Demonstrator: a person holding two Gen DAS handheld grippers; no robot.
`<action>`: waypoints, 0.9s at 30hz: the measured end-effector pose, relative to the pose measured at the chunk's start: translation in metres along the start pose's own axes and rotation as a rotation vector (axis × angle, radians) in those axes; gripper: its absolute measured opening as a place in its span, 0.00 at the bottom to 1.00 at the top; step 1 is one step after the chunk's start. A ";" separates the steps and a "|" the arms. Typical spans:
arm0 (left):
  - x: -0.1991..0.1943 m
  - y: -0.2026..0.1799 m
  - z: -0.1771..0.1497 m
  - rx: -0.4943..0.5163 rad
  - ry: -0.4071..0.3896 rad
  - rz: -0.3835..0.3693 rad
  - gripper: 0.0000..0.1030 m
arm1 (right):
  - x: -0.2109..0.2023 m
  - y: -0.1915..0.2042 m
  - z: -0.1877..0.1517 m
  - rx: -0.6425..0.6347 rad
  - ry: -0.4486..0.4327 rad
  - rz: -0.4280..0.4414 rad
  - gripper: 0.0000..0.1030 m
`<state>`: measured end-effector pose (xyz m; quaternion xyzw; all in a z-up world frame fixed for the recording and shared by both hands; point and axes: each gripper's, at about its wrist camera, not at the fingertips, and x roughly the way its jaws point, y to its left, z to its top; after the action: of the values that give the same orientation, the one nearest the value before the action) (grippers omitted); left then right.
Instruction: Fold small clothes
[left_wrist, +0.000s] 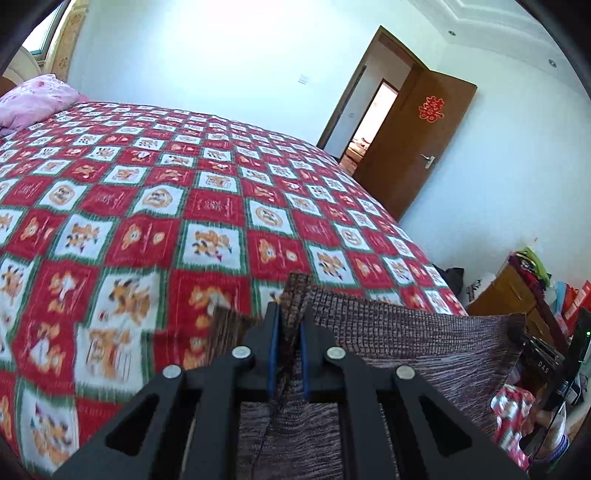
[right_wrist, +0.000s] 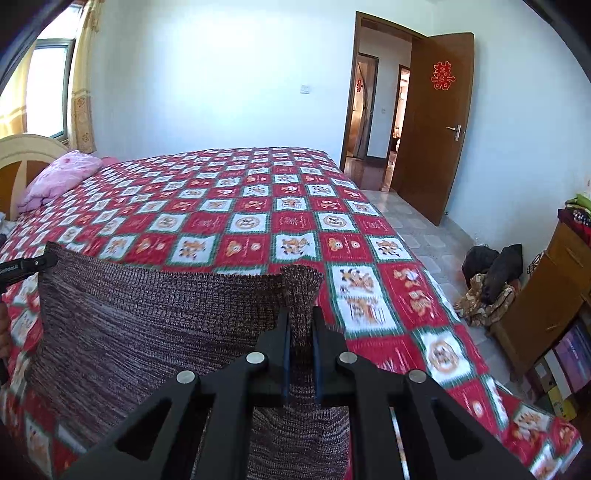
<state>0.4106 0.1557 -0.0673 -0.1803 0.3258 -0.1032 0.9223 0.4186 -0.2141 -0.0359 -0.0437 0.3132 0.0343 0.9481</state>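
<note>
Knitwear (right_wrist: 147, 325) hangs stretched over the checked bedspread (right_wrist: 258, 206), left gripper (left_wrist: 289, 317) and right gripper (right_wrist: 300, 317) each pinched tight on an upper corner.

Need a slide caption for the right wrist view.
Right gripper pinches one corner of a knit garment held up over the checked bedspread.

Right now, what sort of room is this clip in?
A home bedroom, most likely: a large bed under a red checked bedspread, a pink pillow by the headboard, and a wooden door standing open.
</note>
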 end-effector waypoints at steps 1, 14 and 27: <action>0.007 0.001 0.003 0.000 -0.002 0.007 0.10 | 0.012 0.000 0.003 0.000 0.002 -0.001 0.09; 0.100 0.019 -0.013 -0.036 0.120 0.134 0.11 | 0.117 -0.010 -0.031 0.056 0.115 -0.026 0.09; 0.098 0.038 -0.018 -0.145 0.123 0.144 0.18 | 0.152 -0.042 -0.033 0.229 0.209 0.173 0.16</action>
<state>0.4770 0.1554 -0.1503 -0.2160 0.4006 -0.0239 0.8901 0.5248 -0.2538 -0.1505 0.0881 0.4146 0.0749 0.9026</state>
